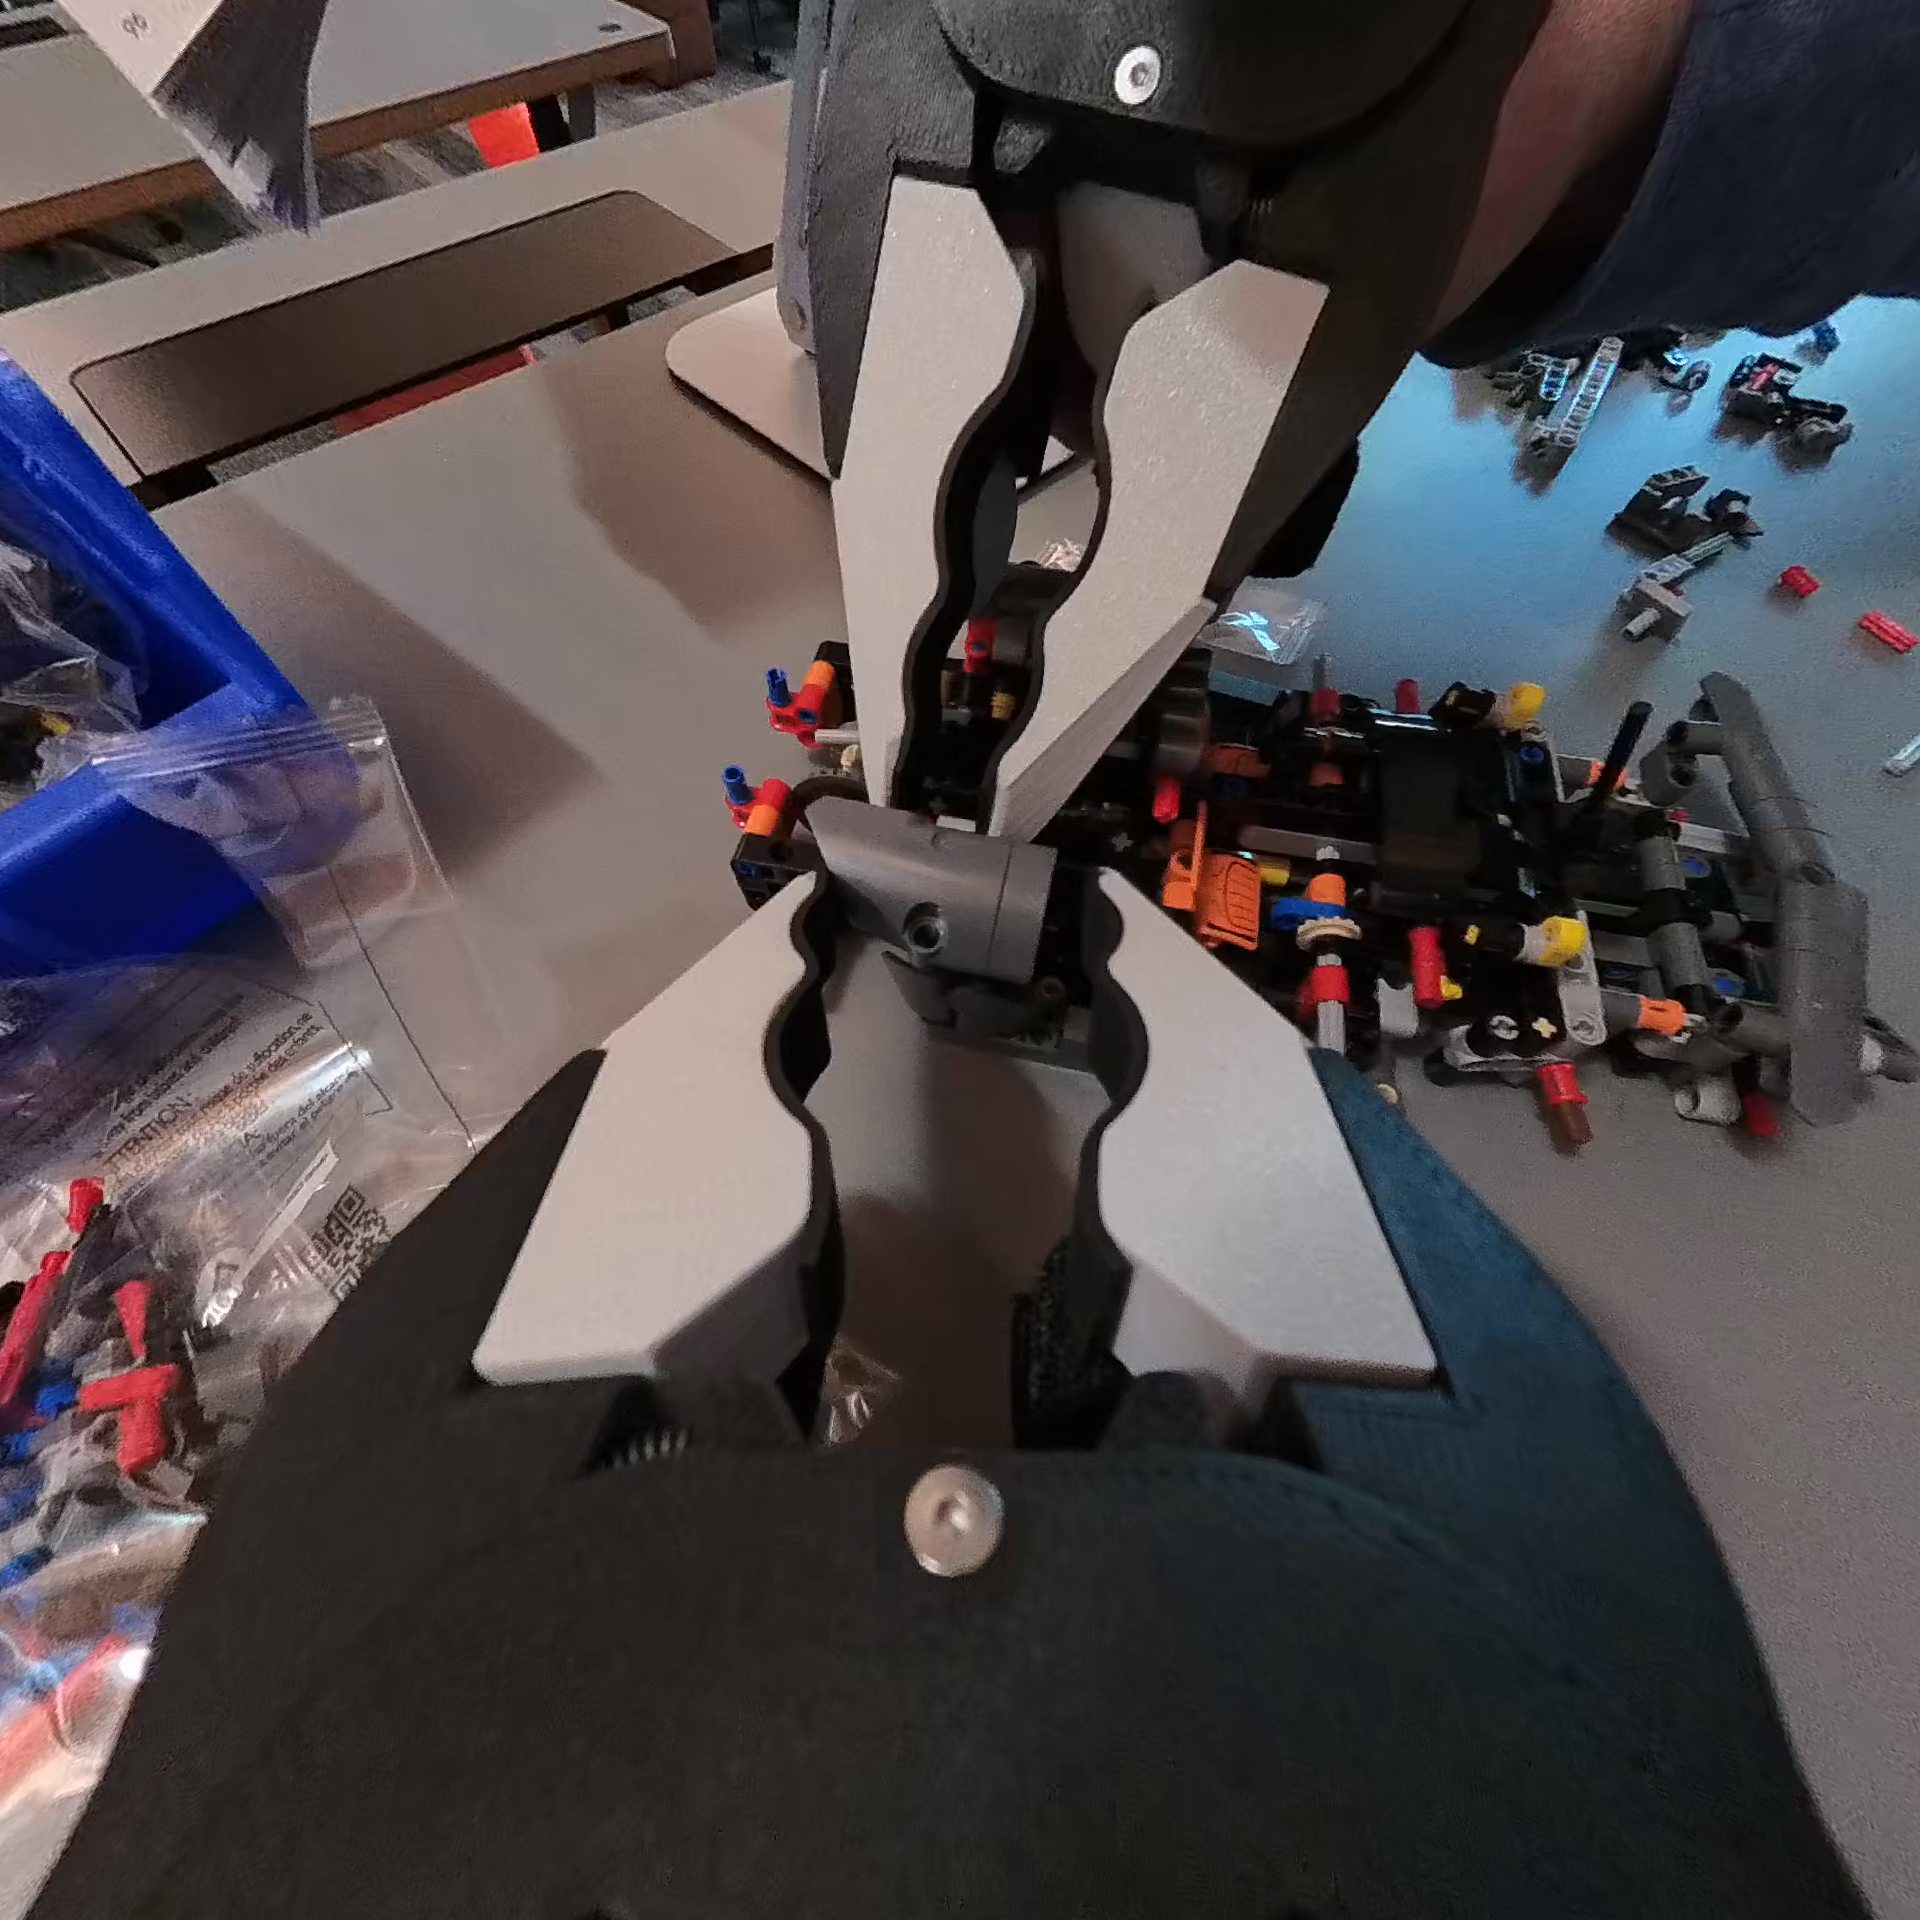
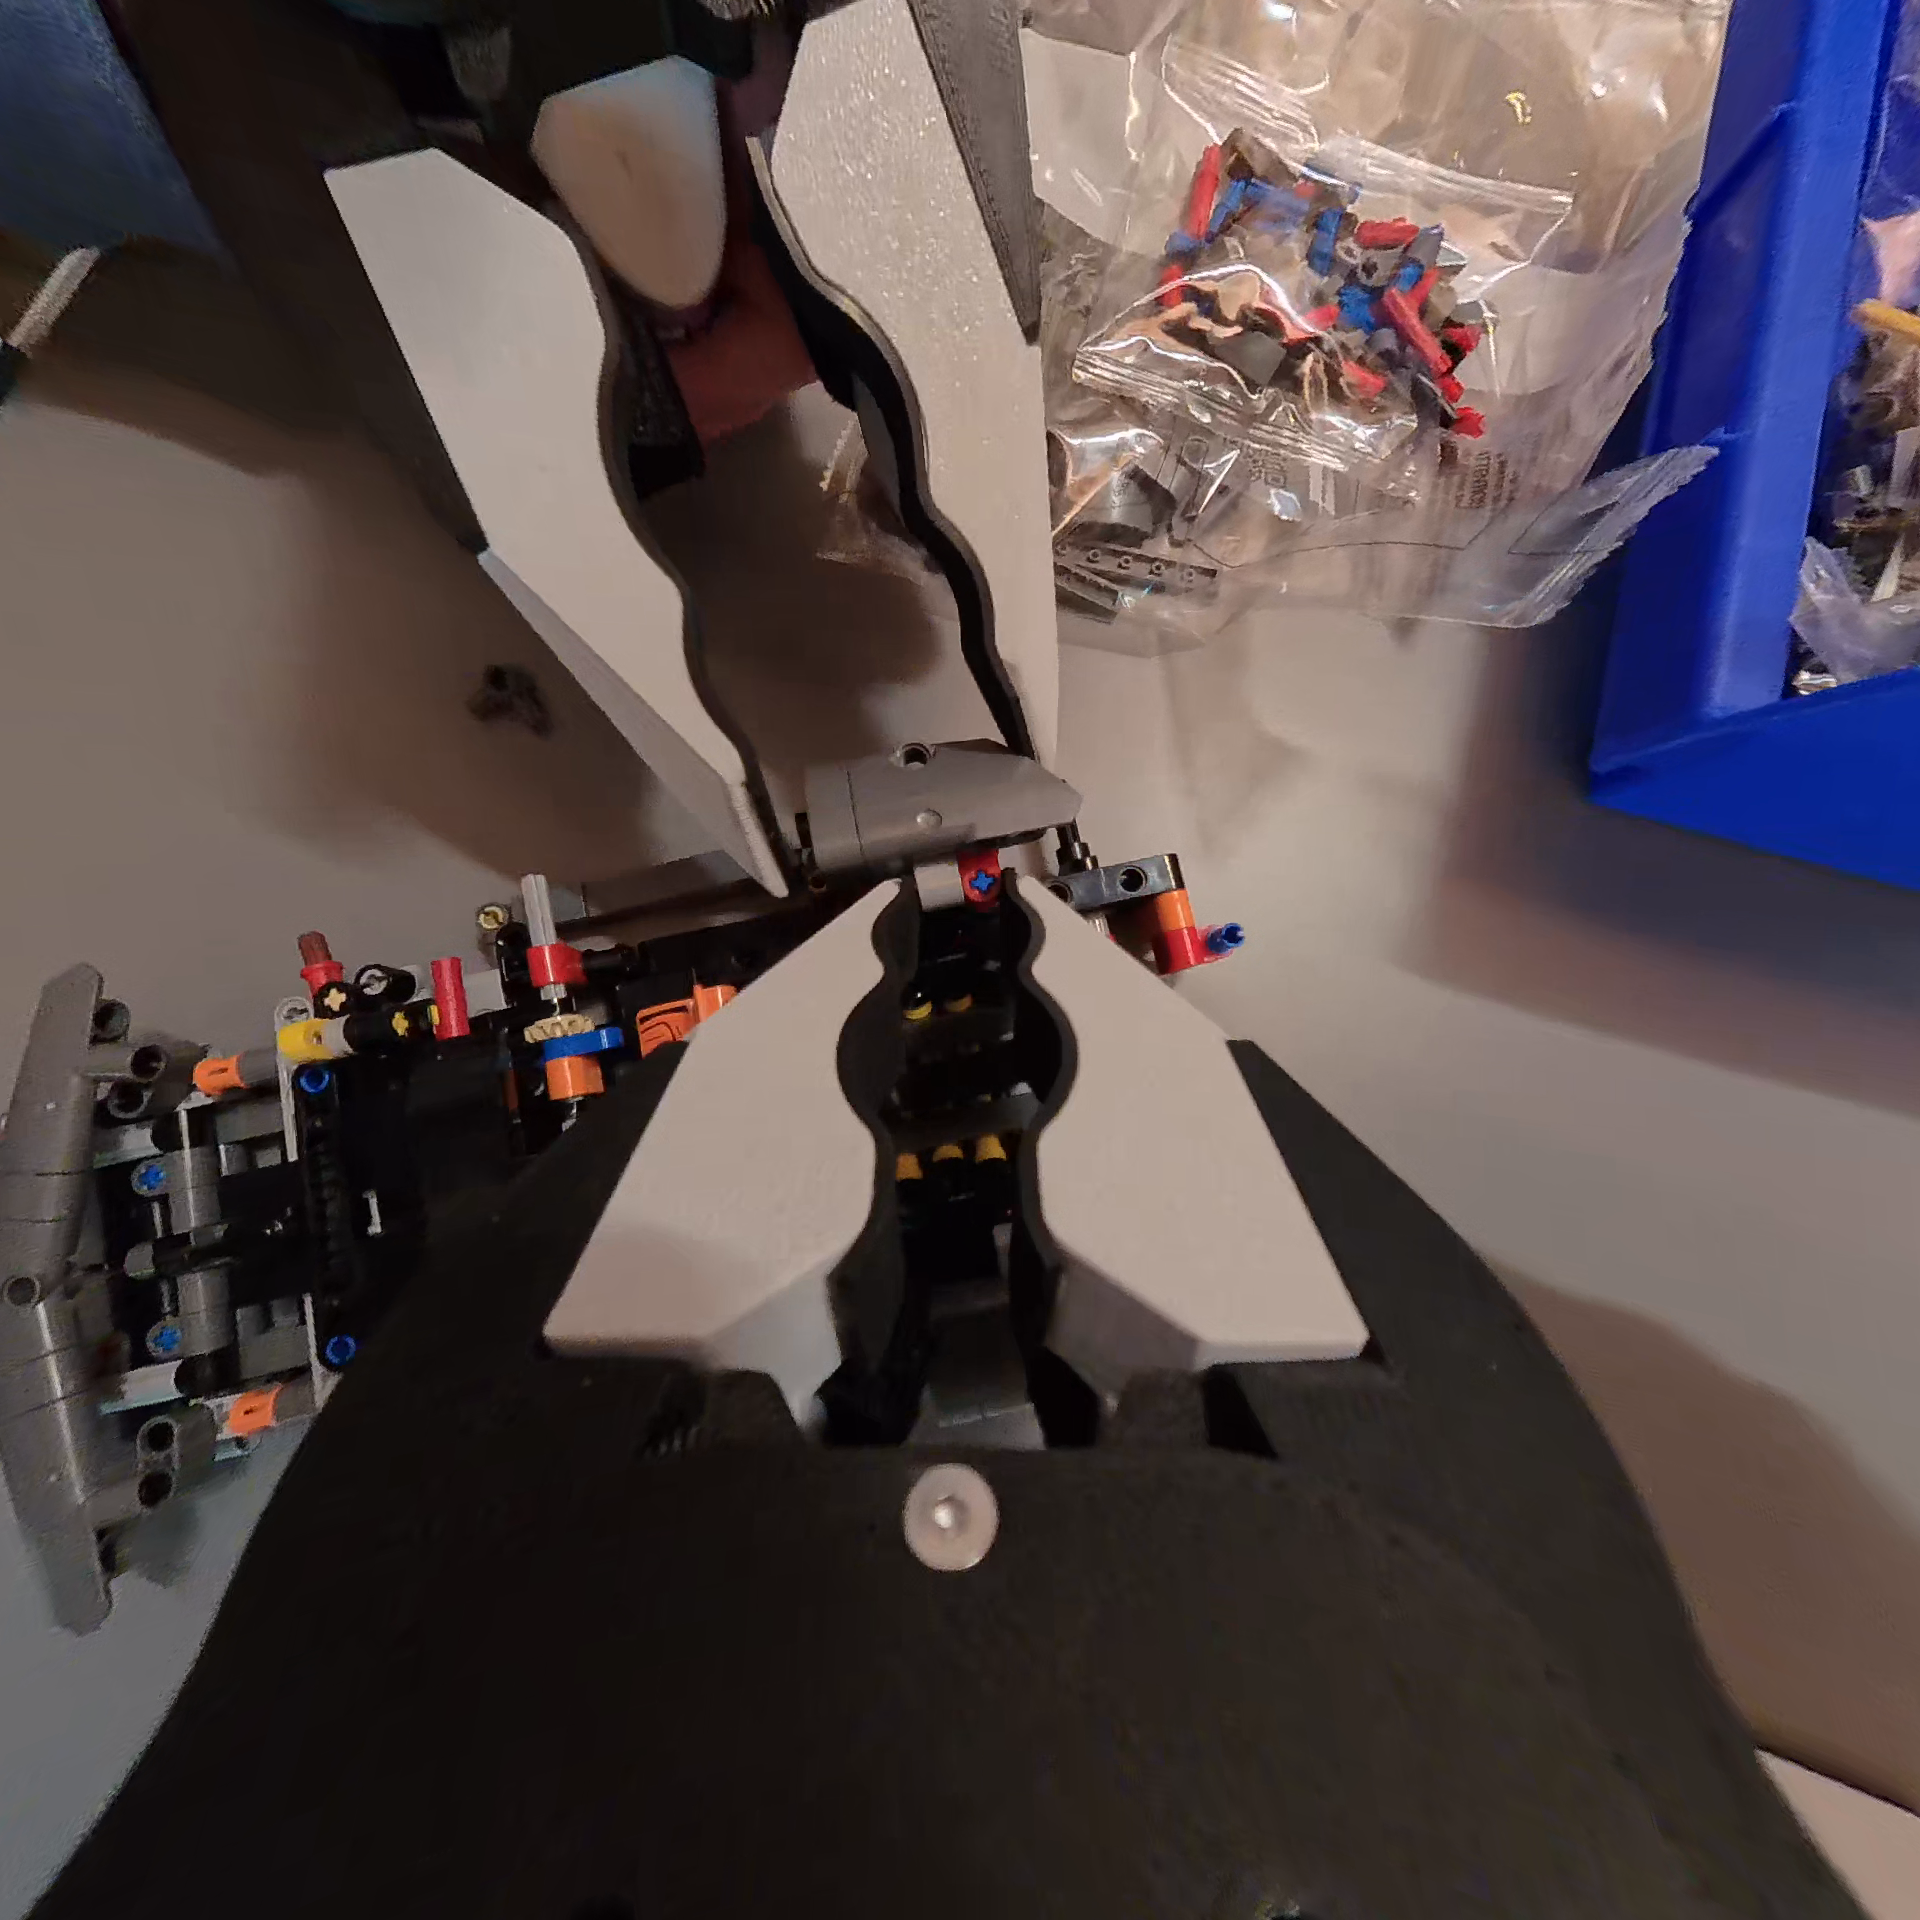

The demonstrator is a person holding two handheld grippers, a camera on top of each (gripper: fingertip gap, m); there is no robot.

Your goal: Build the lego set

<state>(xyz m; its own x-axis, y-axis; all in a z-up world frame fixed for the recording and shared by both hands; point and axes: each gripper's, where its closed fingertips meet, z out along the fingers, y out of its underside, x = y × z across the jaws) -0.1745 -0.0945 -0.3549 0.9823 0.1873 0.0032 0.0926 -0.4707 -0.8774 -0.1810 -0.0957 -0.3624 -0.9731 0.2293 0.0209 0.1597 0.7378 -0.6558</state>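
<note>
Our left gripper (image 1: pixel 956 894) has its pale grey fingers spread around the dark grey rounded plastic housing (image 1: pixel 935 899) at the near end of the long black-and-grey brick-built chassis (image 1: pixel 1455 883). The tips sit on either side of the housing, and it looks like they are clamping it. Our right gripper (image 2: pixel 961 883) comes in from the opposite side, jaws nearly together. Its tips meet at a small red connector with a blue pin (image 2: pixel 979 881) just under that same housing. Whether they actually pinch it, we cannot tell.

The chassis lies flat on the beige table (image 1: pixel 499 644), running off to our right. Loose dark and red parts (image 1: pixel 1683 520) are scattered beyond it. On our left, clear plastic bags of red, blue and grey pieces (image 2: pixel 1320 301) crowd in near the housing. The blue plastic bin (image 2: pixel 1745 520) stands beyond them, and bare tabletop lies ahead.
</note>
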